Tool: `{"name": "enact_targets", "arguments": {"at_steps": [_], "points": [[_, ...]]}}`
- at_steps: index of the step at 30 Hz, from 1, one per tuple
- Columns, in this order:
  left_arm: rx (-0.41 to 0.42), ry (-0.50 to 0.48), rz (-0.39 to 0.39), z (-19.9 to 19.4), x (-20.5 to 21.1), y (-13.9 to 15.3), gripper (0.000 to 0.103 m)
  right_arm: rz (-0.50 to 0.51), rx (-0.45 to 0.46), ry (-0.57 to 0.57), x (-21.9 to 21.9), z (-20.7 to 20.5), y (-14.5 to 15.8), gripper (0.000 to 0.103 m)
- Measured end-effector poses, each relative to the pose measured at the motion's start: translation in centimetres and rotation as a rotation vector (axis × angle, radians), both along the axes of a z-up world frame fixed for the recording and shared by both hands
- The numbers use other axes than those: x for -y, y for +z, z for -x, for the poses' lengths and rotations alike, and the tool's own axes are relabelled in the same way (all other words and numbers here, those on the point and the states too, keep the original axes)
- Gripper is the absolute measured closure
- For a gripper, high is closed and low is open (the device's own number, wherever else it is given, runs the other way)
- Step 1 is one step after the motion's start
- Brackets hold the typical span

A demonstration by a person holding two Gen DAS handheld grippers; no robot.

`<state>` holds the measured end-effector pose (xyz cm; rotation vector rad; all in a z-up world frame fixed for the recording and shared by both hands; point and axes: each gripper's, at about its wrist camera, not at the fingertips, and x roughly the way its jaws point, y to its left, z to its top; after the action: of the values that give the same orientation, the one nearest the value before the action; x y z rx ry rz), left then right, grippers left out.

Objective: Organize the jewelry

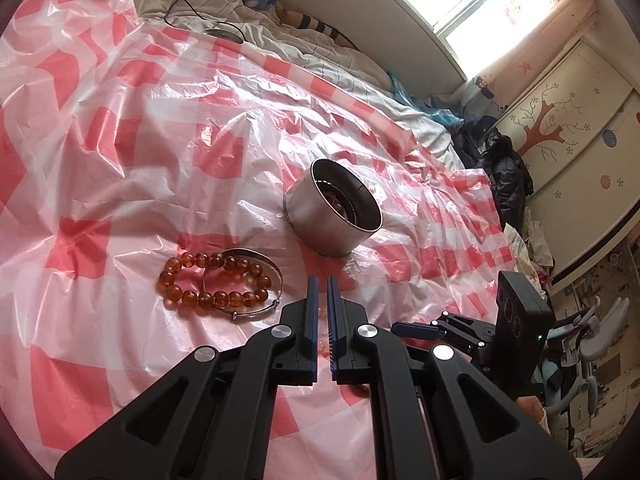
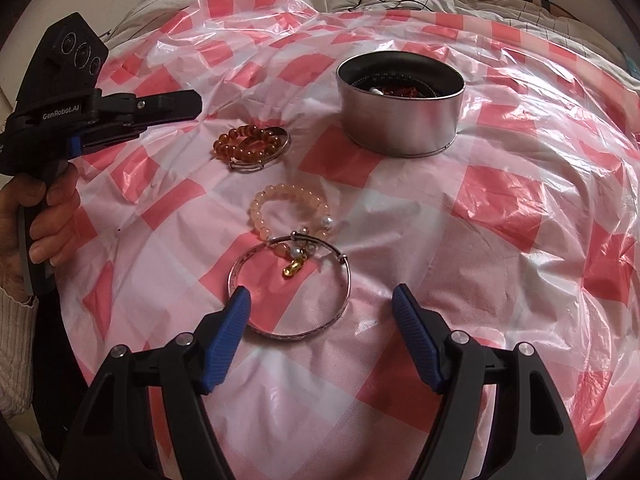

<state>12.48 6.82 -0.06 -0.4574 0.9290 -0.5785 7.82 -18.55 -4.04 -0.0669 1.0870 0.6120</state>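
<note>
We hold a gripper in each hand over a bed covered by a red-and-white checked plastic sheet [image 2: 400, 208]. Our left gripper [image 1: 322, 280] has its fingers drawn almost together with only a thin slit between them, and nothing is caught there. In the right wrist view the same left gripper [image 2: 192, 106] hangs at the left edge, gripped by our left hand [image 2: 44, 216], its tip pointing toward the amber beads. Our right gripper [image 2: 322, 300] stands wide open, and its blue-padded fingers [image 2: 232, 332] straddle the near part of a silver bangle [image 2: 290, 286] without clamping it.

The round metal tin [image 2: 400, 108] sits farther out on the sheet, lidless and upright. Inside it we see dark reddish pieces and one small white bit, but we cannot tell exactly what they are. From the left wrist view the tin [image 1: 332, 216] appears tilted toward us, with reddish beads showing in its depth.

Outside the tin lie two pairs of jewelry. The amber bead bracelet [image 2: 248, 144] overlaps a thin silver bangle [image 2: 276, 152], left of the tin. Nearer to us, a pale peach bead bracelet [image 2: 288, 208] with a pearl and a gold charm [image 2: 294, 269] crosses the far edge of the larger bangle.
</note>
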Motion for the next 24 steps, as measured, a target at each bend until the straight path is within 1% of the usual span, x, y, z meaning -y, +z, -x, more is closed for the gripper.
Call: {"name": "enact_targets", "arguments": {"at_steps": [1,2,3,4,6,8,10,12,15,16,19,20,22,24], "points": [[0.000,0.001,0.006,0.0,-0.2,0.0,0.099,0.000,0.000,0.002,0.0,0.0,0.0,0.032],[0.000,-0.005,-0.005,0.0,-0.3,0.0,0.099,0.001,0.001,0.003,0.0,0.0,-0.1,0.032],[-0.001,-0.033,-0.035,0.0,0.1,0.0,0.099,0.001,-0.001,0.002,0.0,0.0,-0.1,0.032],[0.010,-0.053,-0.094,0.1,0.7,0.0,0.099,-0.001,-0.004,0.001,0.0,0.0,-0.1,0.032],[0.062,-0.100,-0.273,0.7,2.6,-0.1,0.099,-0.002,-0.007,-0.001,0.0,-0.1,-0.1,0.032],[0.113,-0.148,-0.430,1.1,4.8,-0.7,0.099,0.006,-0.003,-0.002,-0.1,0.0,-0.1,0.032],[0.148,-0.199,-0.537,1.2,6.7,-1.6,0.099,0.010,-0.002,-0.003,-0.1,-0.1,-0.2,0.032],[0.165,-0.224,-0.612,1.0,8.2,-2.5,0.099,0.008,-0.003,-0.003,-0.1,-0.1,-0.2,0.032],[0.136,-0.229,-0.673,0.1,9.2,-3.9,0.098,0.006,-0.005,-0.004,-0.2,-0.2,-0.2,0.032],[0.127,-0.219,-0.675,-0.2,9.2,-4.1,0.098,0.006,-0.005,-0.002,-0.2,-0.2,-0.2,0.031],[0.150,-0.184,-0.574,-0.3,8.0,-2.5,0.098,0.008,-0.005,0.000,-0.2,-0.2,-0.2,0.031],[0.165,-0.166,-0.562,-0.3,7.3,-1.9,0.098,0.008,-0.005,-0.001,-0.2,-0.2,-0.2,0.031],[0.158,-0.130,-0.579,-0.6,5.8,-1.7,0.093,0.010,-0.004,0.001,-0.2,-0.2,-0.2,0.028],[0.110,-0.114,-0.615,-1.1,4.5,-2.5,0.086,0.016,-0.001,0.005,-0.4,-0.2,-0.3,0.027]]}}
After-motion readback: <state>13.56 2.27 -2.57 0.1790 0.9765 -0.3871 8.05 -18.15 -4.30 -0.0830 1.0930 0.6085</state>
